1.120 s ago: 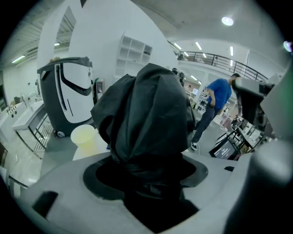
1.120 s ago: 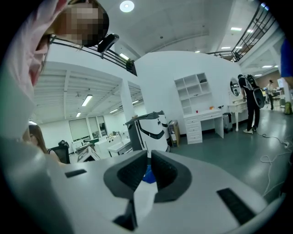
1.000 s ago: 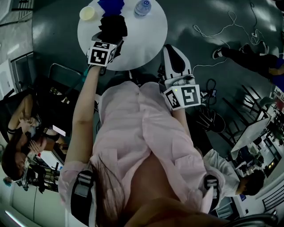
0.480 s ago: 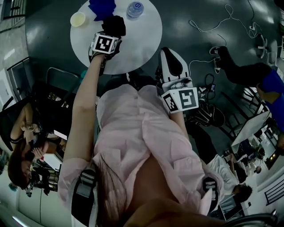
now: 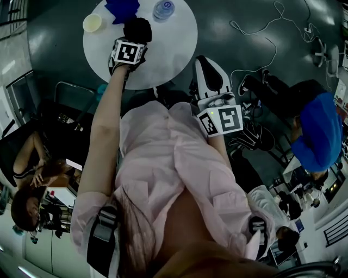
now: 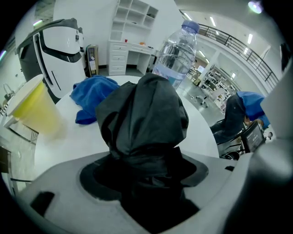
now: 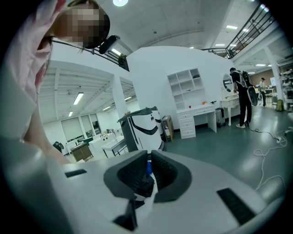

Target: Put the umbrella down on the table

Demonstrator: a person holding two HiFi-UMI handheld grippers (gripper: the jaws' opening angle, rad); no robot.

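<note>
Umbrella [image 6: 142,119] | clamped between left tongs [image 5: 132,42], over table [image 5: 174,49] | right tongs [image 7: 147,172] closed

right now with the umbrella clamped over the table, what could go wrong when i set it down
1. The water bottle stands upright just beyond the umbrella in the left gripper; a forward swing could tip it.
2. The blue cloth and yellow cup sit close on the left, so the umbrella may land on the cloth or nudge the cup.

A cup [image 5: 92,23], a cloth [image 5: 122,8] and a bottle [image 5: 163,9] are crowding the table's [image 5: 179,46] far edge. The umbrella [image 5: 137,29] is hanging just near of them. The table's right side is lying bare.
</note>
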